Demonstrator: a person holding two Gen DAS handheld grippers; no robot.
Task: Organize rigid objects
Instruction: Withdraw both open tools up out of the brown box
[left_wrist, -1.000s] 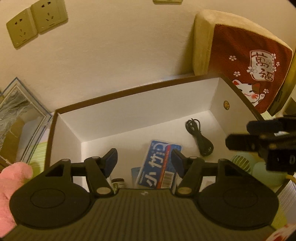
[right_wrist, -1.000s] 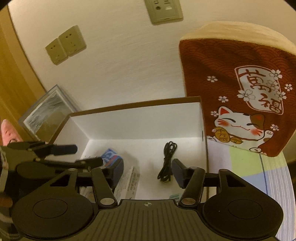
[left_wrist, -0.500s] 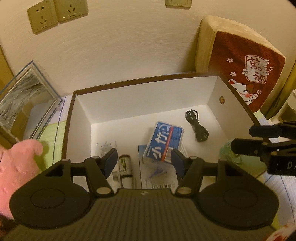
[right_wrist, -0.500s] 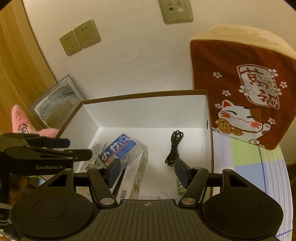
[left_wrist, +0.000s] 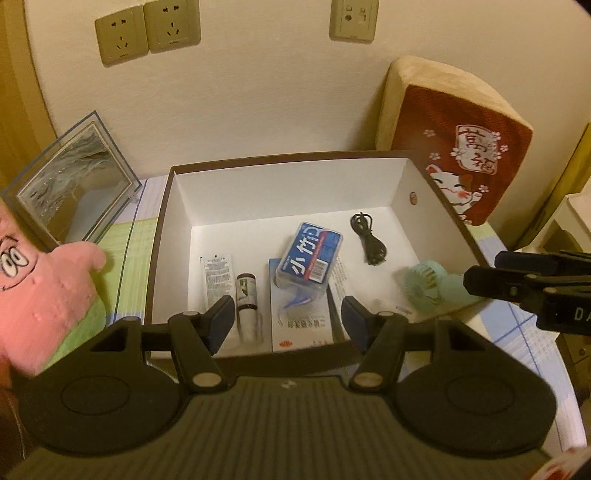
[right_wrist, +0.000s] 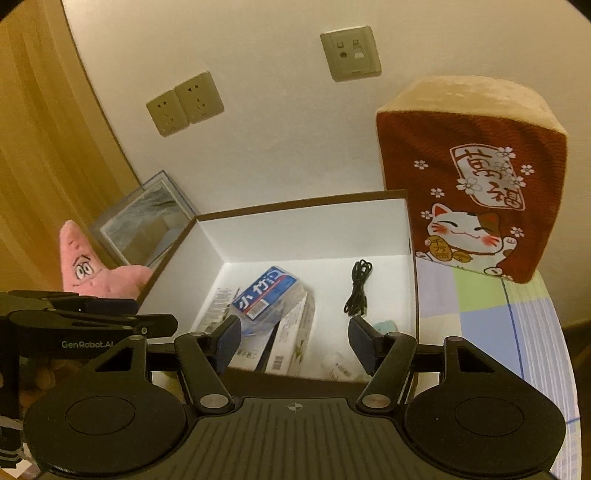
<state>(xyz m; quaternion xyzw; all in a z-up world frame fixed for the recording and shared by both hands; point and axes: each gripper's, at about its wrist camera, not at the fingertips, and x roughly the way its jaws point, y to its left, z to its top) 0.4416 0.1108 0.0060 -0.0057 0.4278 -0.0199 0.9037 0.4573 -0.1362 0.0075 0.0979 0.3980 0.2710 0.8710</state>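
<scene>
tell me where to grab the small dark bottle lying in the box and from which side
Grip the small dark bottle across its round body, near the labelled middle, coming straight down from above. It lies flat on the floor of the box, long axis running front to back, so fingers should close left-right. The white tube lies close on its left, leaving little room there.

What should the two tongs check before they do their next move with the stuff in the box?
1. Left tongs open and holding nothing: ok.
2. Right tongs open and holding nothing: ok.
3. Brown cardboard box with white inside open on top, no lid in the way: ok.
4. Blue and white rectangular packet lying flat: not ok, it rests tilted on the white flat carton.
5. Coiled black cable lying apart from the other things: ok.
6. Small mint-green round fan fully inside the box: cannot tell, it sits at the right wall.
</scene>
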